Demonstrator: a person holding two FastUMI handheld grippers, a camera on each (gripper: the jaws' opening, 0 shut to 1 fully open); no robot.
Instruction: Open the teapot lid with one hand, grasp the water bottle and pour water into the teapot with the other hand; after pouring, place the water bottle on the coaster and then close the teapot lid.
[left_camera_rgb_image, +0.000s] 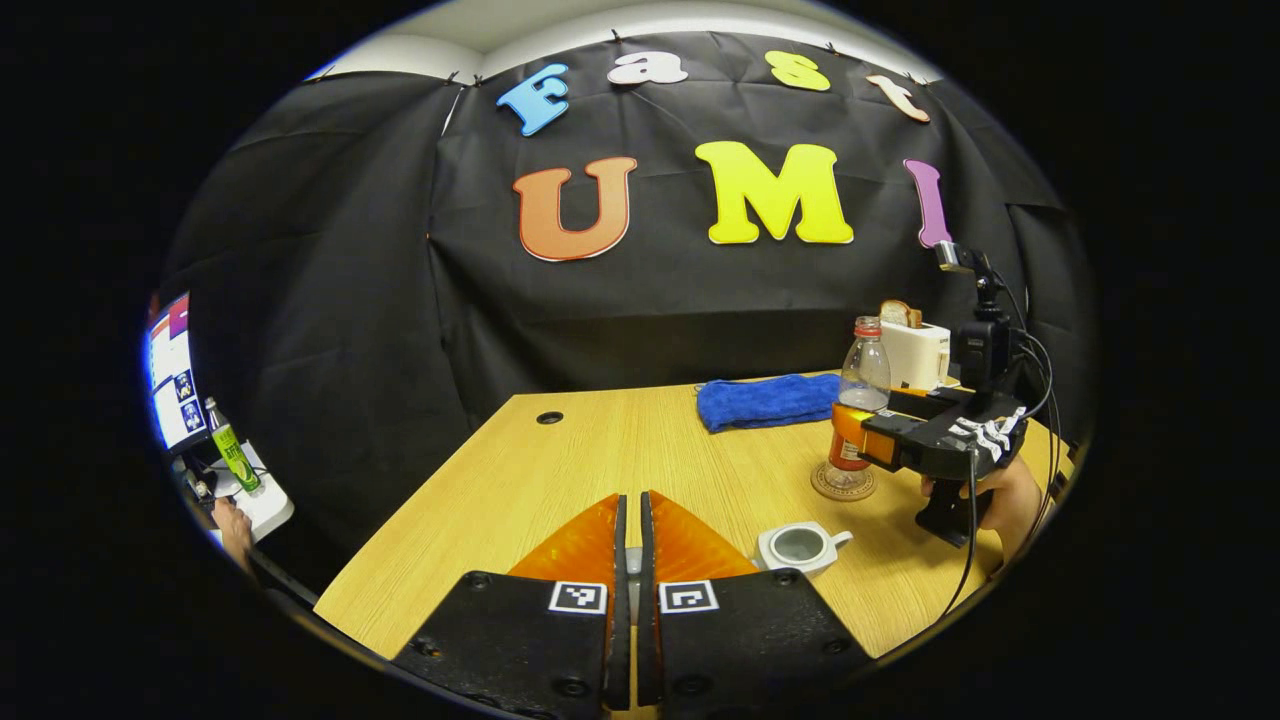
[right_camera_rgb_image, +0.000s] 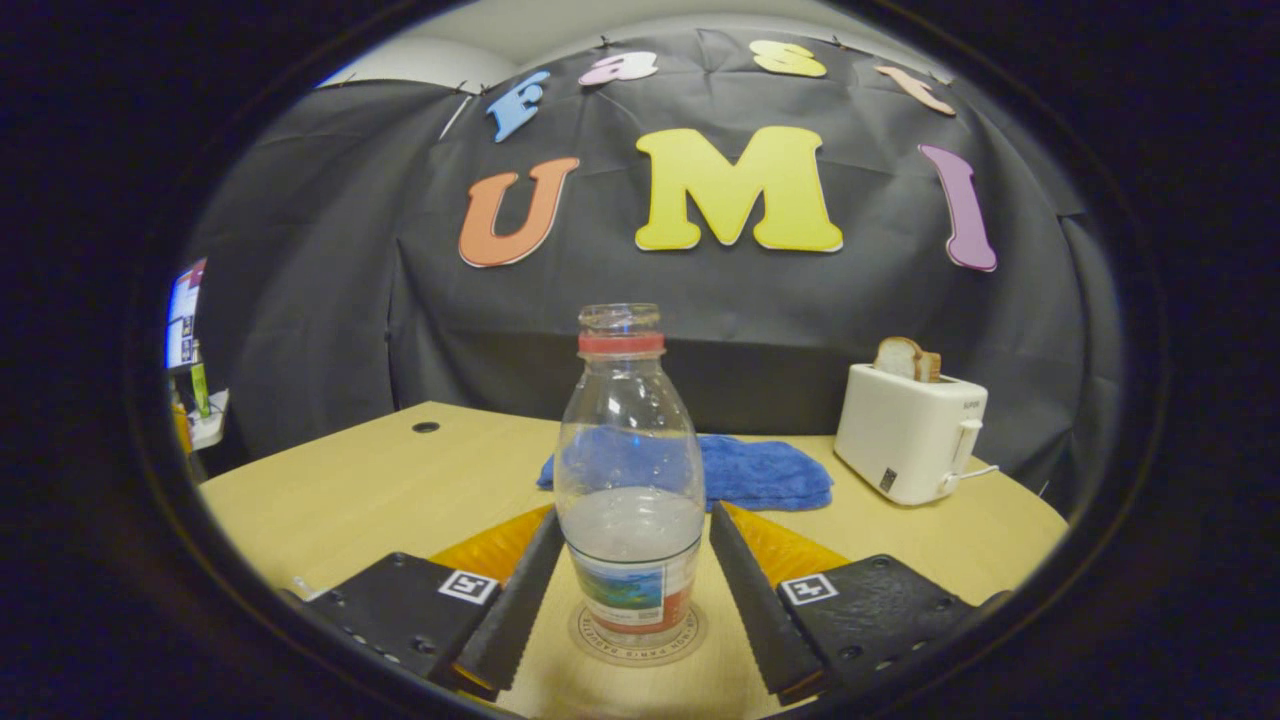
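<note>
Bottle (right_camera_rgb_image: 628, 480) stands between right gripper's (right_camera_rgb_image: 628, 590) spread fingers

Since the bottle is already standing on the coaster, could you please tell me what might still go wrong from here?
1. The right gripper is open with its fingers close on both sides of the uncapped water bottle; a crooked withdrawal could tip it off the coaster.
2. The left gripper is shut, something small seemingly held between its fingers, probably the lid; the teapot is open and easily nudged.
</note>
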